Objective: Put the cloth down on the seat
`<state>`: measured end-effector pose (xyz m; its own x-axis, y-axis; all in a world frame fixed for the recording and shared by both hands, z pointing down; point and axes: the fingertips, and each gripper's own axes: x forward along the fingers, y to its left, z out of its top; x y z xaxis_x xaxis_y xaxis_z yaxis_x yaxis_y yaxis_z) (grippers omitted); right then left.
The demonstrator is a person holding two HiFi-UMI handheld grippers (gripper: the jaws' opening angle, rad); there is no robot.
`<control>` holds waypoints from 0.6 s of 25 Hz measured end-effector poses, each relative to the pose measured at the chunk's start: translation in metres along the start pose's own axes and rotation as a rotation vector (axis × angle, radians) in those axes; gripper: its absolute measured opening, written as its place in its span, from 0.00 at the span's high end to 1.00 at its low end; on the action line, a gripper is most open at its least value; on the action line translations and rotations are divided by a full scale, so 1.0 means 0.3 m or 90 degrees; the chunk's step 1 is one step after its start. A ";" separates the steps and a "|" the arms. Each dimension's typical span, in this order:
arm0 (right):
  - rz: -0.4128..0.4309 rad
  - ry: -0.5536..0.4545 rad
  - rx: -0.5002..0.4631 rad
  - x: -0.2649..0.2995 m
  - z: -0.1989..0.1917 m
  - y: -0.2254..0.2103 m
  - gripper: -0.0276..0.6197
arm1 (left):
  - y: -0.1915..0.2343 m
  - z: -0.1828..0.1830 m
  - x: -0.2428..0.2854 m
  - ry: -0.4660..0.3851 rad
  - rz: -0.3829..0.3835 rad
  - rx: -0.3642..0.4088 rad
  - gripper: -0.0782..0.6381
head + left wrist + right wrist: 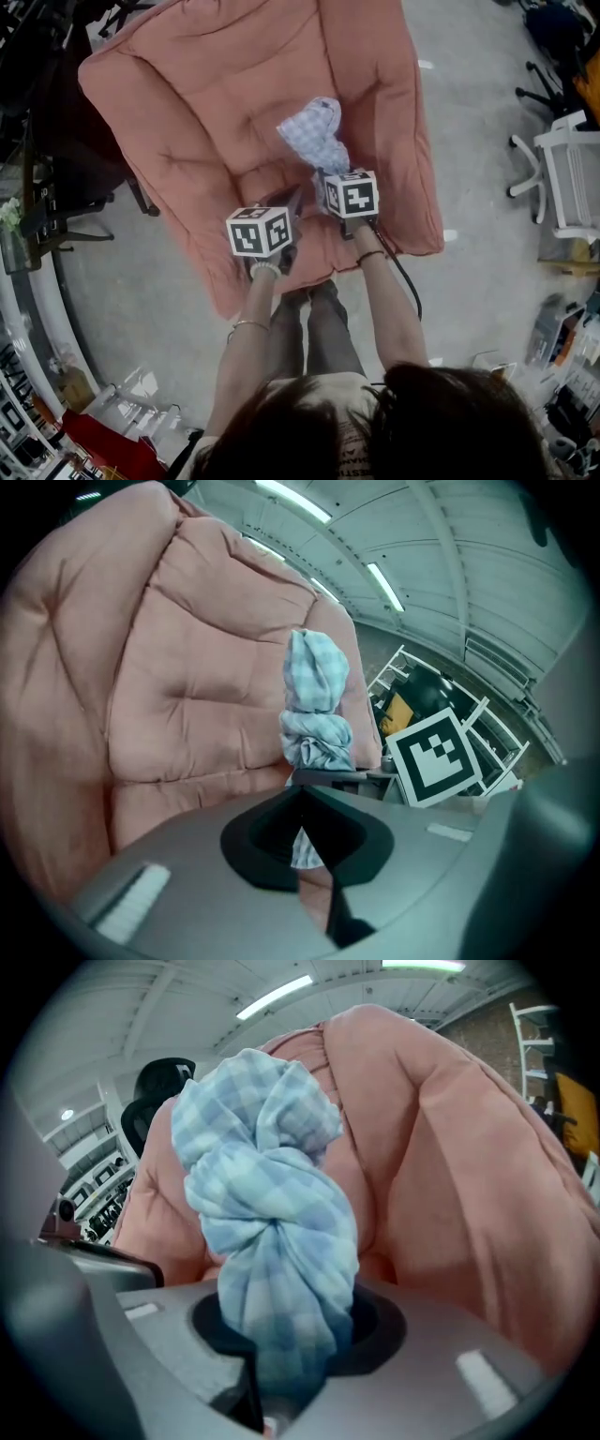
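A blue-and-white checked cloth [317,136] hangs twisted into a knot-like bunch above the pink padded seat [216,103]. My right gripper [320,178] is shut on its lower end, and the cloth [267,1213] rises straight out of the jaws [281,1372] in front of the seat's back cushion [450,1166]. My left gripper [293,202] is just to the left of the right one and slightly nearer me. Its jaws look closed with nothing in them [300,799]. From there the cloth [317,705] shows ahead against the seat [187,696].
A white chair [562,178] stands on the grey floor to the right. Dark furniture and shelving [37,206] crowd the left side. A black office chair [164,1077] sits behind the seat. The person's legs [309,328] stand at the seat's front edge.
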<state>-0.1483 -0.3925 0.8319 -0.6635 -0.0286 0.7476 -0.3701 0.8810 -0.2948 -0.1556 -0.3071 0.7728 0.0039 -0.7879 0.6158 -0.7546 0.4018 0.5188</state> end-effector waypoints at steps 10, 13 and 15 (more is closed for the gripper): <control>-0.019 0.075 0.052 0.142 -0.092 -0.064 0.69 | 0.081 -0.033 0.067 0.024 0.007 -0.018 0.88; -0.019 0.090 0.069 0.166 -0.130 -0.071 0.68 | 0.098 -0.047 0.072 0.029 0.010 -0.022 0.88; -0.018 0.091 0.077 0.182 -0.144 -0.072 0.65 | 0.105 -0.054 0.078 0.031 0.010 -0.021 0.88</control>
<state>-0.1485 -0.3928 0.9049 -0.5566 0.0226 0.8305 -0.4684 0.8171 -0.3361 -0.1687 -0.3054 0.8132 0.0253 -0.7578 0.6519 -0.7325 0.4298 0.5280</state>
